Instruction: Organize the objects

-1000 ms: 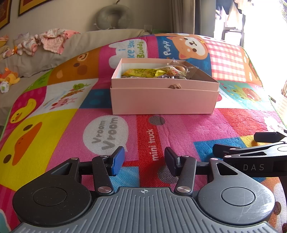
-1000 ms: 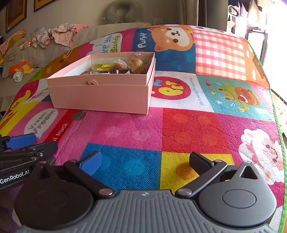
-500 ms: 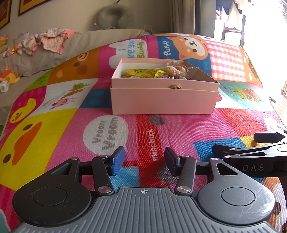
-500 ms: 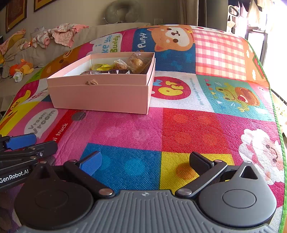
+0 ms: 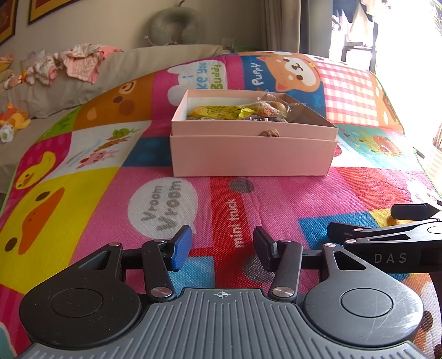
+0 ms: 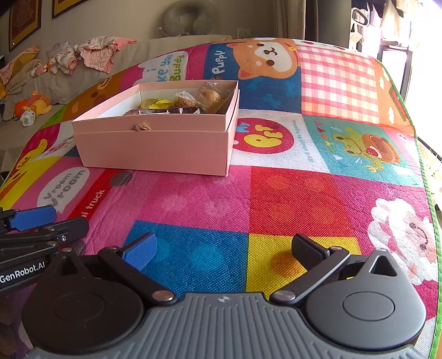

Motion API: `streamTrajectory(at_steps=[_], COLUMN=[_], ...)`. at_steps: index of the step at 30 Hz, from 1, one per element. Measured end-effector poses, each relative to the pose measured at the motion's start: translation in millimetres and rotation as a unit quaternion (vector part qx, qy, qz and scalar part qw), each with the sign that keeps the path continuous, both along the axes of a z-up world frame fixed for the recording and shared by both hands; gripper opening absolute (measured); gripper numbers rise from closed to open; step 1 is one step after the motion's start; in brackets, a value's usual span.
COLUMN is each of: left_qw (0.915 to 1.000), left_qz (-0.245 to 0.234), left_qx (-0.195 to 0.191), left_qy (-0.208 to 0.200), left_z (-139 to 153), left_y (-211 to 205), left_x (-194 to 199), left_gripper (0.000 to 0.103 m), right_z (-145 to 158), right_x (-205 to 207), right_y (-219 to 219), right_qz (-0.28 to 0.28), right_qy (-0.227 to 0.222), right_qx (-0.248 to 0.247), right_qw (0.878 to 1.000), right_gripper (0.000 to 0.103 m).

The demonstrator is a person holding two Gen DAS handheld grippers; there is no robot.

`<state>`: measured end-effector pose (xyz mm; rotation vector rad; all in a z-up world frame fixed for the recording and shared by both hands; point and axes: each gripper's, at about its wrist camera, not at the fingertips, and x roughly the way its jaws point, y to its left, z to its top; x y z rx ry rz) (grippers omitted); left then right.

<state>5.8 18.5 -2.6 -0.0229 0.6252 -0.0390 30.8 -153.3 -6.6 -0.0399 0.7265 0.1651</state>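
Pink box (image 5: 252,154) sits open on the play mat (image 5: 290,198), well ahead of both grippers, its tray nested in a slightly wider base. A small brown tab (image 5: 269,134) pokes over the middle of the near wall. Inside: a yellow snack packet (image 5: 221,111) lying lengthwise, clear-wrapped snacks (image 5: 272,106) bunched toward the right end, a dark wrapped piece in front of them.

Left wrist view takes the box nearly square-on; only its long front face shows. Right wrist view catches it from the right, so the box (image 6: 154,149) shows its short right side and the step between tray and base, and the wrapped round pastry (image 6: 210,95) in the far right corner reads more clearly. The yellow packet (image 6: 157,103) is mostly hidden there behind the near wall.

Left gripper (image 5: 222,245): low over the mat, fingers moderately apart, nothing between them. In the right wrist view its fingers enter at the left edge.

Right gripper (image 6: 223,250): fingers spread wide, empty, over the blue and yellow mat squares. Its black linkage enters the left wrist view at the right edge.

Beyond the mat: grey sofa (image 6: 69,82) with crumpled pink clothes (image 6: 99,53), an orange plush toy (image 6: 37,106), grey neck pillow (image 5: 176,26) against the wall. Bright window at right.
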Motion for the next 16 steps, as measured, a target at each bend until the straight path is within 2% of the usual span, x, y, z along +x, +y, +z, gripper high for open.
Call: streamTrajectory(at_steps=[16], left_qw=[1.0000], left_qz=[-0.002], left_qx=[-0.006], left_qy=[0.000], left_z=[0.1], left_y=[-0.3], left_x=[0.6], left_gripper=[0.054], right_z=[0.0], right_x=[-0.2], right_y=[0.3], right_qz=[0.000], right_qy=[0.000], right_qx=[0.000], right_qw=[1.000], right_gripper=[0.103])
